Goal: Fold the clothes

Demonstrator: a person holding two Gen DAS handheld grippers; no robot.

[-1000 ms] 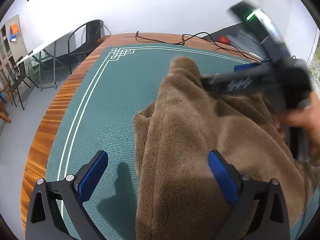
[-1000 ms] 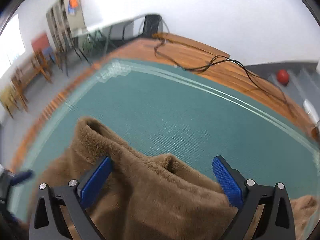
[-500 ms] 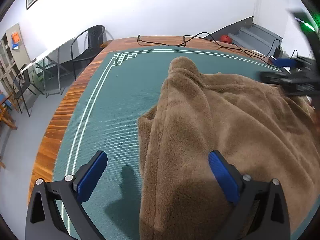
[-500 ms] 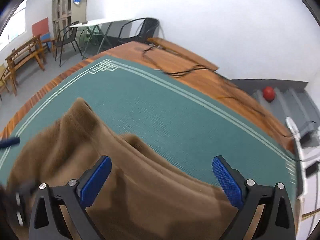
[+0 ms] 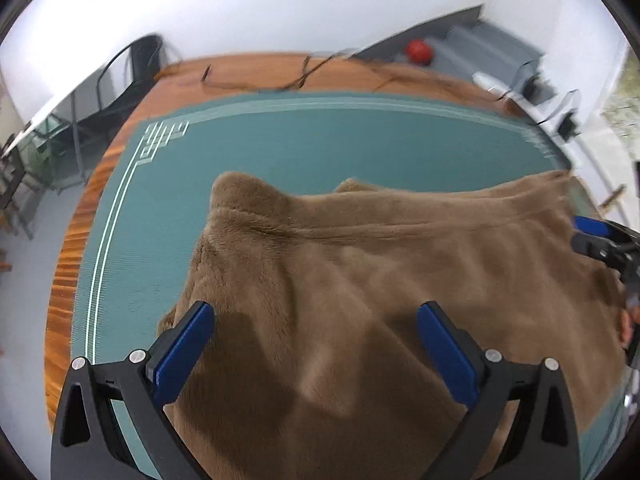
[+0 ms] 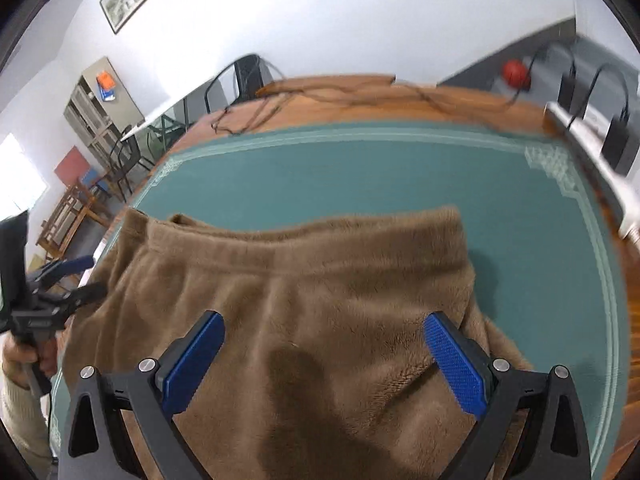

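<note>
A fluffy brown garment (image 5: pixel 360 280) lies spread on the green mat (image 5: pixel 320 148), its waistband edge running across the far side (image 6: pixel 304 256). My left gripper (image 5: pixel 316 344) hovers open over the garment's left part, blue pads wide apart with nothing between them. My right gripper (image 6: pixel 324 356) hovers open over the garment's right part, also empty. In the left wrist view the right gripper (image 5: pixel 600 244) shows at the right edge beside the garment. In the right wrist view the left gripper (image 6: pixel 56 280) shows at the left edge, held by a hand (image 6: pixel 24 356).
The mat covers a wooden table (image 5: pixel 256 68) with black cables (image 6: pixel 280 100) along its far side. A power strip with plugs (image 6: pixel 600 148) lies at the right. Chairs (image 6: pixel 240 76), shelves and a red ball (image 5: pixel 418 49) stand beyond the table.
Both grippers have swung to face across the table. The right gripper has moved away to the garment's right side. The garment now lies spread wider and flatter.
</note>
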